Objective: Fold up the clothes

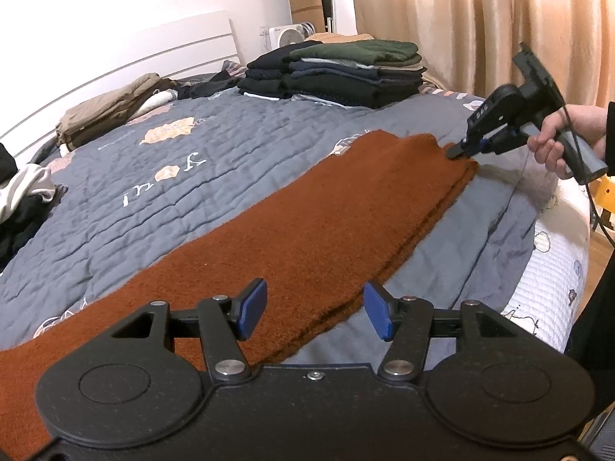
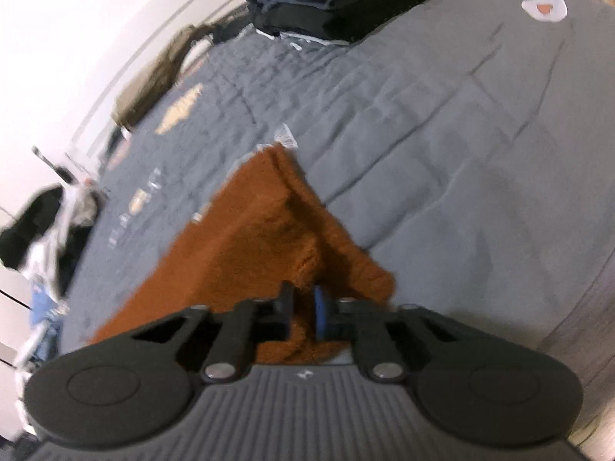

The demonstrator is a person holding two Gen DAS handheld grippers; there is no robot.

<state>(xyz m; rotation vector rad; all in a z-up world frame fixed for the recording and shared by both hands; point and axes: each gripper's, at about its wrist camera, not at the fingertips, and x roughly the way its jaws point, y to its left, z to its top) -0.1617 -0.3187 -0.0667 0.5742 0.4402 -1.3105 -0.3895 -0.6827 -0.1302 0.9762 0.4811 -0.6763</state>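
Observation:
A long rust-brown knitted garment (image 1: 307, 223) lies folded in a strip across the grey quilt (image 1: 153, 192). My left gripper (image 1: 315, 309) hovers open over its near end, blue pads wide apart with nothing between them. At the strip's far end my right gripper (image 1: 459, 150), held by a hand (image 1: 553, 142), pinches the corner of the fabric. The right wrist view shows that gripper (image 2: 303, 309) shut on a raised fold of the brown garment (image 2: 246, 238), the picture blurred.
A tall stack of folded dark clothes (image 1: 338, 73) stands at the back of the bed. Khaki folded clothes (image 1: 111, 111) lie by the headboard, and a loose pile of black and white clothes (image 1: 23, 199) at the left. Curtains (image 1: 480, 19) hang at the right; the bed edge (image 1: 553, 253) drops off there.

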